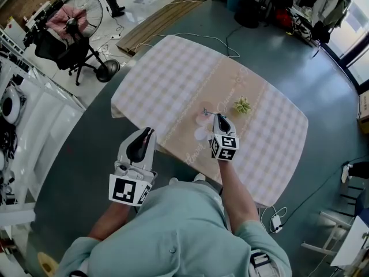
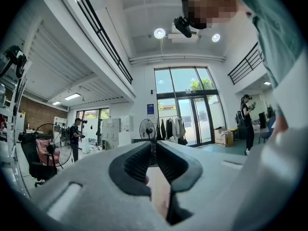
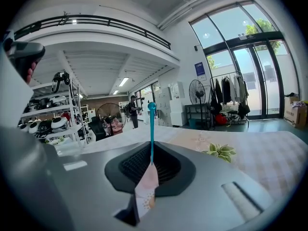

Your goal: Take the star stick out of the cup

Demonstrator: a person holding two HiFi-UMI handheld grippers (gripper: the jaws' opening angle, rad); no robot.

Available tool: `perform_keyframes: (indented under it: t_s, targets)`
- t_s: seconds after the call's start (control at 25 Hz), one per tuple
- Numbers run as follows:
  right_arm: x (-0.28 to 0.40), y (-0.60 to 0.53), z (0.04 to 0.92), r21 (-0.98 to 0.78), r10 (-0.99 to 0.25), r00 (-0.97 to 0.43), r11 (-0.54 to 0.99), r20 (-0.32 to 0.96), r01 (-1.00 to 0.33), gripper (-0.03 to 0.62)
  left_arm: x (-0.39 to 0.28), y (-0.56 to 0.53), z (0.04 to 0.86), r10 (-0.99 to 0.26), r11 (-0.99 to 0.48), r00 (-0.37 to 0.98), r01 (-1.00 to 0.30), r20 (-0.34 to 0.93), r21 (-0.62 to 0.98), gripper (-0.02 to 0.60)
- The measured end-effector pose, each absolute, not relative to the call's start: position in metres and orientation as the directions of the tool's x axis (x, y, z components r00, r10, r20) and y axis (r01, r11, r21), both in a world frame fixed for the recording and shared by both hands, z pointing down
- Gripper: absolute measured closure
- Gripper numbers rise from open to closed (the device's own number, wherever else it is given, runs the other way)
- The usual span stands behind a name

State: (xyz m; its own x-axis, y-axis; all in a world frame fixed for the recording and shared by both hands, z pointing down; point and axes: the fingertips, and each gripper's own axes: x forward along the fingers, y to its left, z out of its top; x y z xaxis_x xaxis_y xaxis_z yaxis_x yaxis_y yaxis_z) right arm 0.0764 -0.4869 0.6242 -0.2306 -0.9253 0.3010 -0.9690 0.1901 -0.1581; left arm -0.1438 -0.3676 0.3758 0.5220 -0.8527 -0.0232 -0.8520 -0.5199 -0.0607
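Right gripper [image 3: 152, 150]: jaws pinch the teal star stick [image 3: 151, 124], upright at frame centre. The cup below is not discernible. Left gripper [image 2: 154, 148]: pressed together, empty, idle. Judgement: hold the pinch firm and draw straight up along the stick, without tipping the cup.

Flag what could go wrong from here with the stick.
The right gripper pinches a thin stick at its jaw tips; it could slip or swivel. The left gripper is shut, well away from the cup, so nothing steadies it; a slanted pull might tip it.
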Motion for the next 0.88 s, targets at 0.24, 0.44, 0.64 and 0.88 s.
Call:
perform_keyframes:
  t_s: [0.24, 0.44, 0.64, 0.88]
  targets:
    - [0.077, -0.483, 0.619, -0.155, -0.927, -0.231, 0.192, 0.294, -0.969, 0.582, -0.142, -0.364, 0.375, -0.847, -0.528, 0.53, -0.847, -0.03, -0.057, 0.546]
    - [0.077, -0.479, 0.614, -0.159, -0.93, -0.232, 0.192, 0.286, -0.968, 0.582, -0.141, -0.361, 0.376, -0.843, -0.535, 0.537, -0.843, -0.029, -0.055, 0.546]
    - [0.076, -0.474, 0.608, -0.158, -0.932, -0.23, 0.191, 0.279, -0.969, 0.582, -0.139, -0.358, 0.377, -0.837, -0.545, 0.547, -0.837, -0.029, -0.051, 0.546]
    - [0.079, -0.472, 0.596, -0.156, -0.941, -0.223, 0.187, 0.256, -0.97, 0.582, -0.138, -0.357, 0.376, -0.831, -0.554, 0.556, -0.831, -0.034, -0.045, 0.546]
